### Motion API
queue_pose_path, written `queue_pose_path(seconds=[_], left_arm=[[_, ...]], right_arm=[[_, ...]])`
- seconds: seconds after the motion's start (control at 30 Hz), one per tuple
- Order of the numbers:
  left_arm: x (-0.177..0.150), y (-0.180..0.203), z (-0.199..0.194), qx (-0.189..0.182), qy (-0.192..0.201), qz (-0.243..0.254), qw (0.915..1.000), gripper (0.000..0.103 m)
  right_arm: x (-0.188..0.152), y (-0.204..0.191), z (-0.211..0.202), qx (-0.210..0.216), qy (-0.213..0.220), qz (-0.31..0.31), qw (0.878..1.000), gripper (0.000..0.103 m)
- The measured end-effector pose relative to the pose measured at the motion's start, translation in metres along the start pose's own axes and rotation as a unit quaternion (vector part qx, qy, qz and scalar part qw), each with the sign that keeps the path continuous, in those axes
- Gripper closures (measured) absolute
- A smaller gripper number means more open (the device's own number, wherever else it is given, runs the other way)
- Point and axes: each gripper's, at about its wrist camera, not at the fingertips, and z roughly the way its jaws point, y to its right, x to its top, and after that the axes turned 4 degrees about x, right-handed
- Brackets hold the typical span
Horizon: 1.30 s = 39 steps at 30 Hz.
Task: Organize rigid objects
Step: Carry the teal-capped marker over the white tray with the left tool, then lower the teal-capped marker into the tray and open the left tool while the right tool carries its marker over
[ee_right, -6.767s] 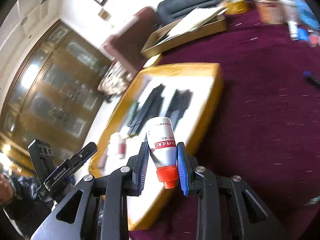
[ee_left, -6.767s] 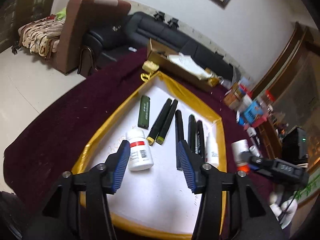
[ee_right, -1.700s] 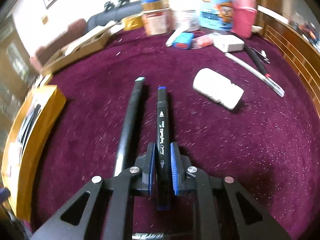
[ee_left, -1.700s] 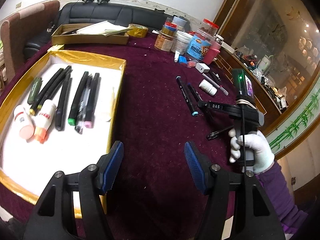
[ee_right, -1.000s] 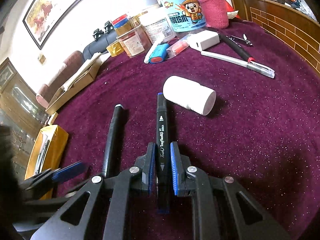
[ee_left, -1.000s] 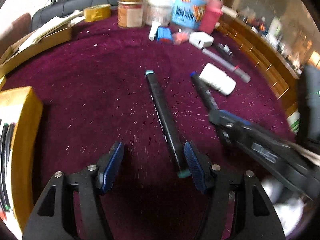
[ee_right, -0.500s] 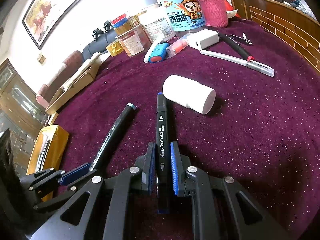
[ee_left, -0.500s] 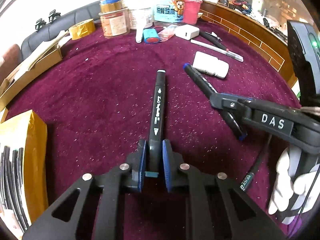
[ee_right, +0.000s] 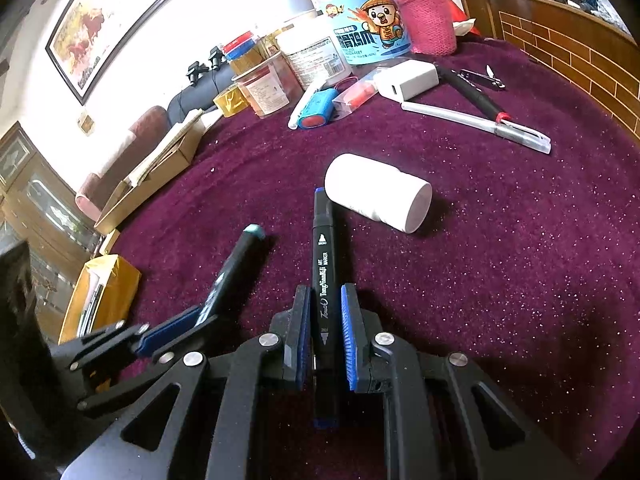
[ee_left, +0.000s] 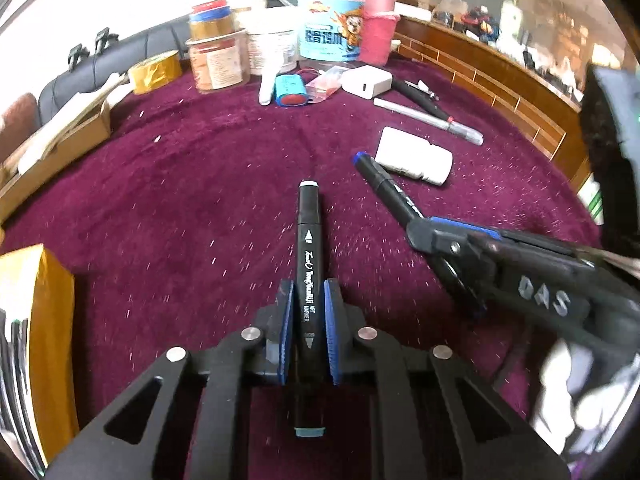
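Note:
My left gripper (ee_left: 307, 300) is shut on a black art marker with teal caps (ee_left: 308, 248), held lengthwise between the blue pads over the maroon cloth. My right gripper (ee_right: 325, 308) is shut on a black art marker with blue caps (ee_right: 323, 264); its far tip lies close to a white bottle (ee_right: 378, 192) that lies on its side. Each gripper shows in the other's view: the right one (ee_left: 424, 236) at the right, the left one (ee_right: 188, 320) at the lower left. The gold-rimmed tray (ee_left: 48, 304) with markers is at the left edge.
Jars, a blue snack tub (ee_right: 370, 40), a pink-sleeved bottle (ee_right: 428, 20), a white charger (ee_right: 408, 78), a blue battery pack (ee_right: 318, 110), pens (ee_right: 476, 124) and nail clippers crowd the far side. A cardboard box (ee_right: 152, 176) and yellow tape (ee_left: 154, 72) lie at the back left.
My left gripper came from the tray, closed on the teal-capped marker and has lifted and tilted it slightly. My right gripper still holds the blue-capped marker in about the same place.

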Motion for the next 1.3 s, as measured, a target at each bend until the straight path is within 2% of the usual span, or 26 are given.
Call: queue_pose_path(seconds=[0.13,0.27,0.47,0.6,0.8,0.9,0.97,1.07,1.3], left_arm=[[-0.014,-0.019,-0.020,-0.034,0.007,-0.050,0.9981,0.091],[-0.037,-0.037,-0.058,-0.079,0.028,-0.102,0.9912,0.091],[-0.077,-0.083,-0.117,-0.106,0.068,-0.161,0.9788,0.091],[-0.109,-0.131,-0.150,-0.081,0.086,-0.209,0.9707,0.091],[-0.163,-0.197,-0.183,0.006,0.096,-0.278,0.9559,0.091],[-0.181,-0.216,-0.187,0.027,0.093,-0.302,0.9485,0.091],[-0.190,-0.223,-0.184,0.028,0.085,-0.313,0.9455,0.091],[-0.195,-0.226,-0.174,0.022,0.071,-0.316,0.9458,0.091],[-0.198,-0.222,-0.148,0.013,0.031,-0.317,0.9479,0.091]], right_arm=[[0.000,0.001,0.000,0.003,0.002,0.001,1.000,0.090],[-0.001,-0.002,0.000,-0.004,0.005,-0.009,1.000,0.090],[-0.002,-0.003,0.000,-0.006,0.007,-0.012,1.000,0.090],[-0.002,-0.006,0.000,-0.012,0.006,-0.019,1.000,0.089],[-0.001,-0.019,0.004,-0.055,-0.005,-0.043,0.998,0.090],[-0.001,-0.023,0.003,-0.066,-0.008,-0.043,0.997,0.090],[-0.002,-0.024,-0.002,-0.052,-0.008,-0.029,0.998,0.090],[-0.004,-0.035,-0.013,-0.023,-0.005,-0.020,1.000,0.090],[-0.015,-0.101,-0.036,0.077,-0.018,-0.053,0.995,0.090]])
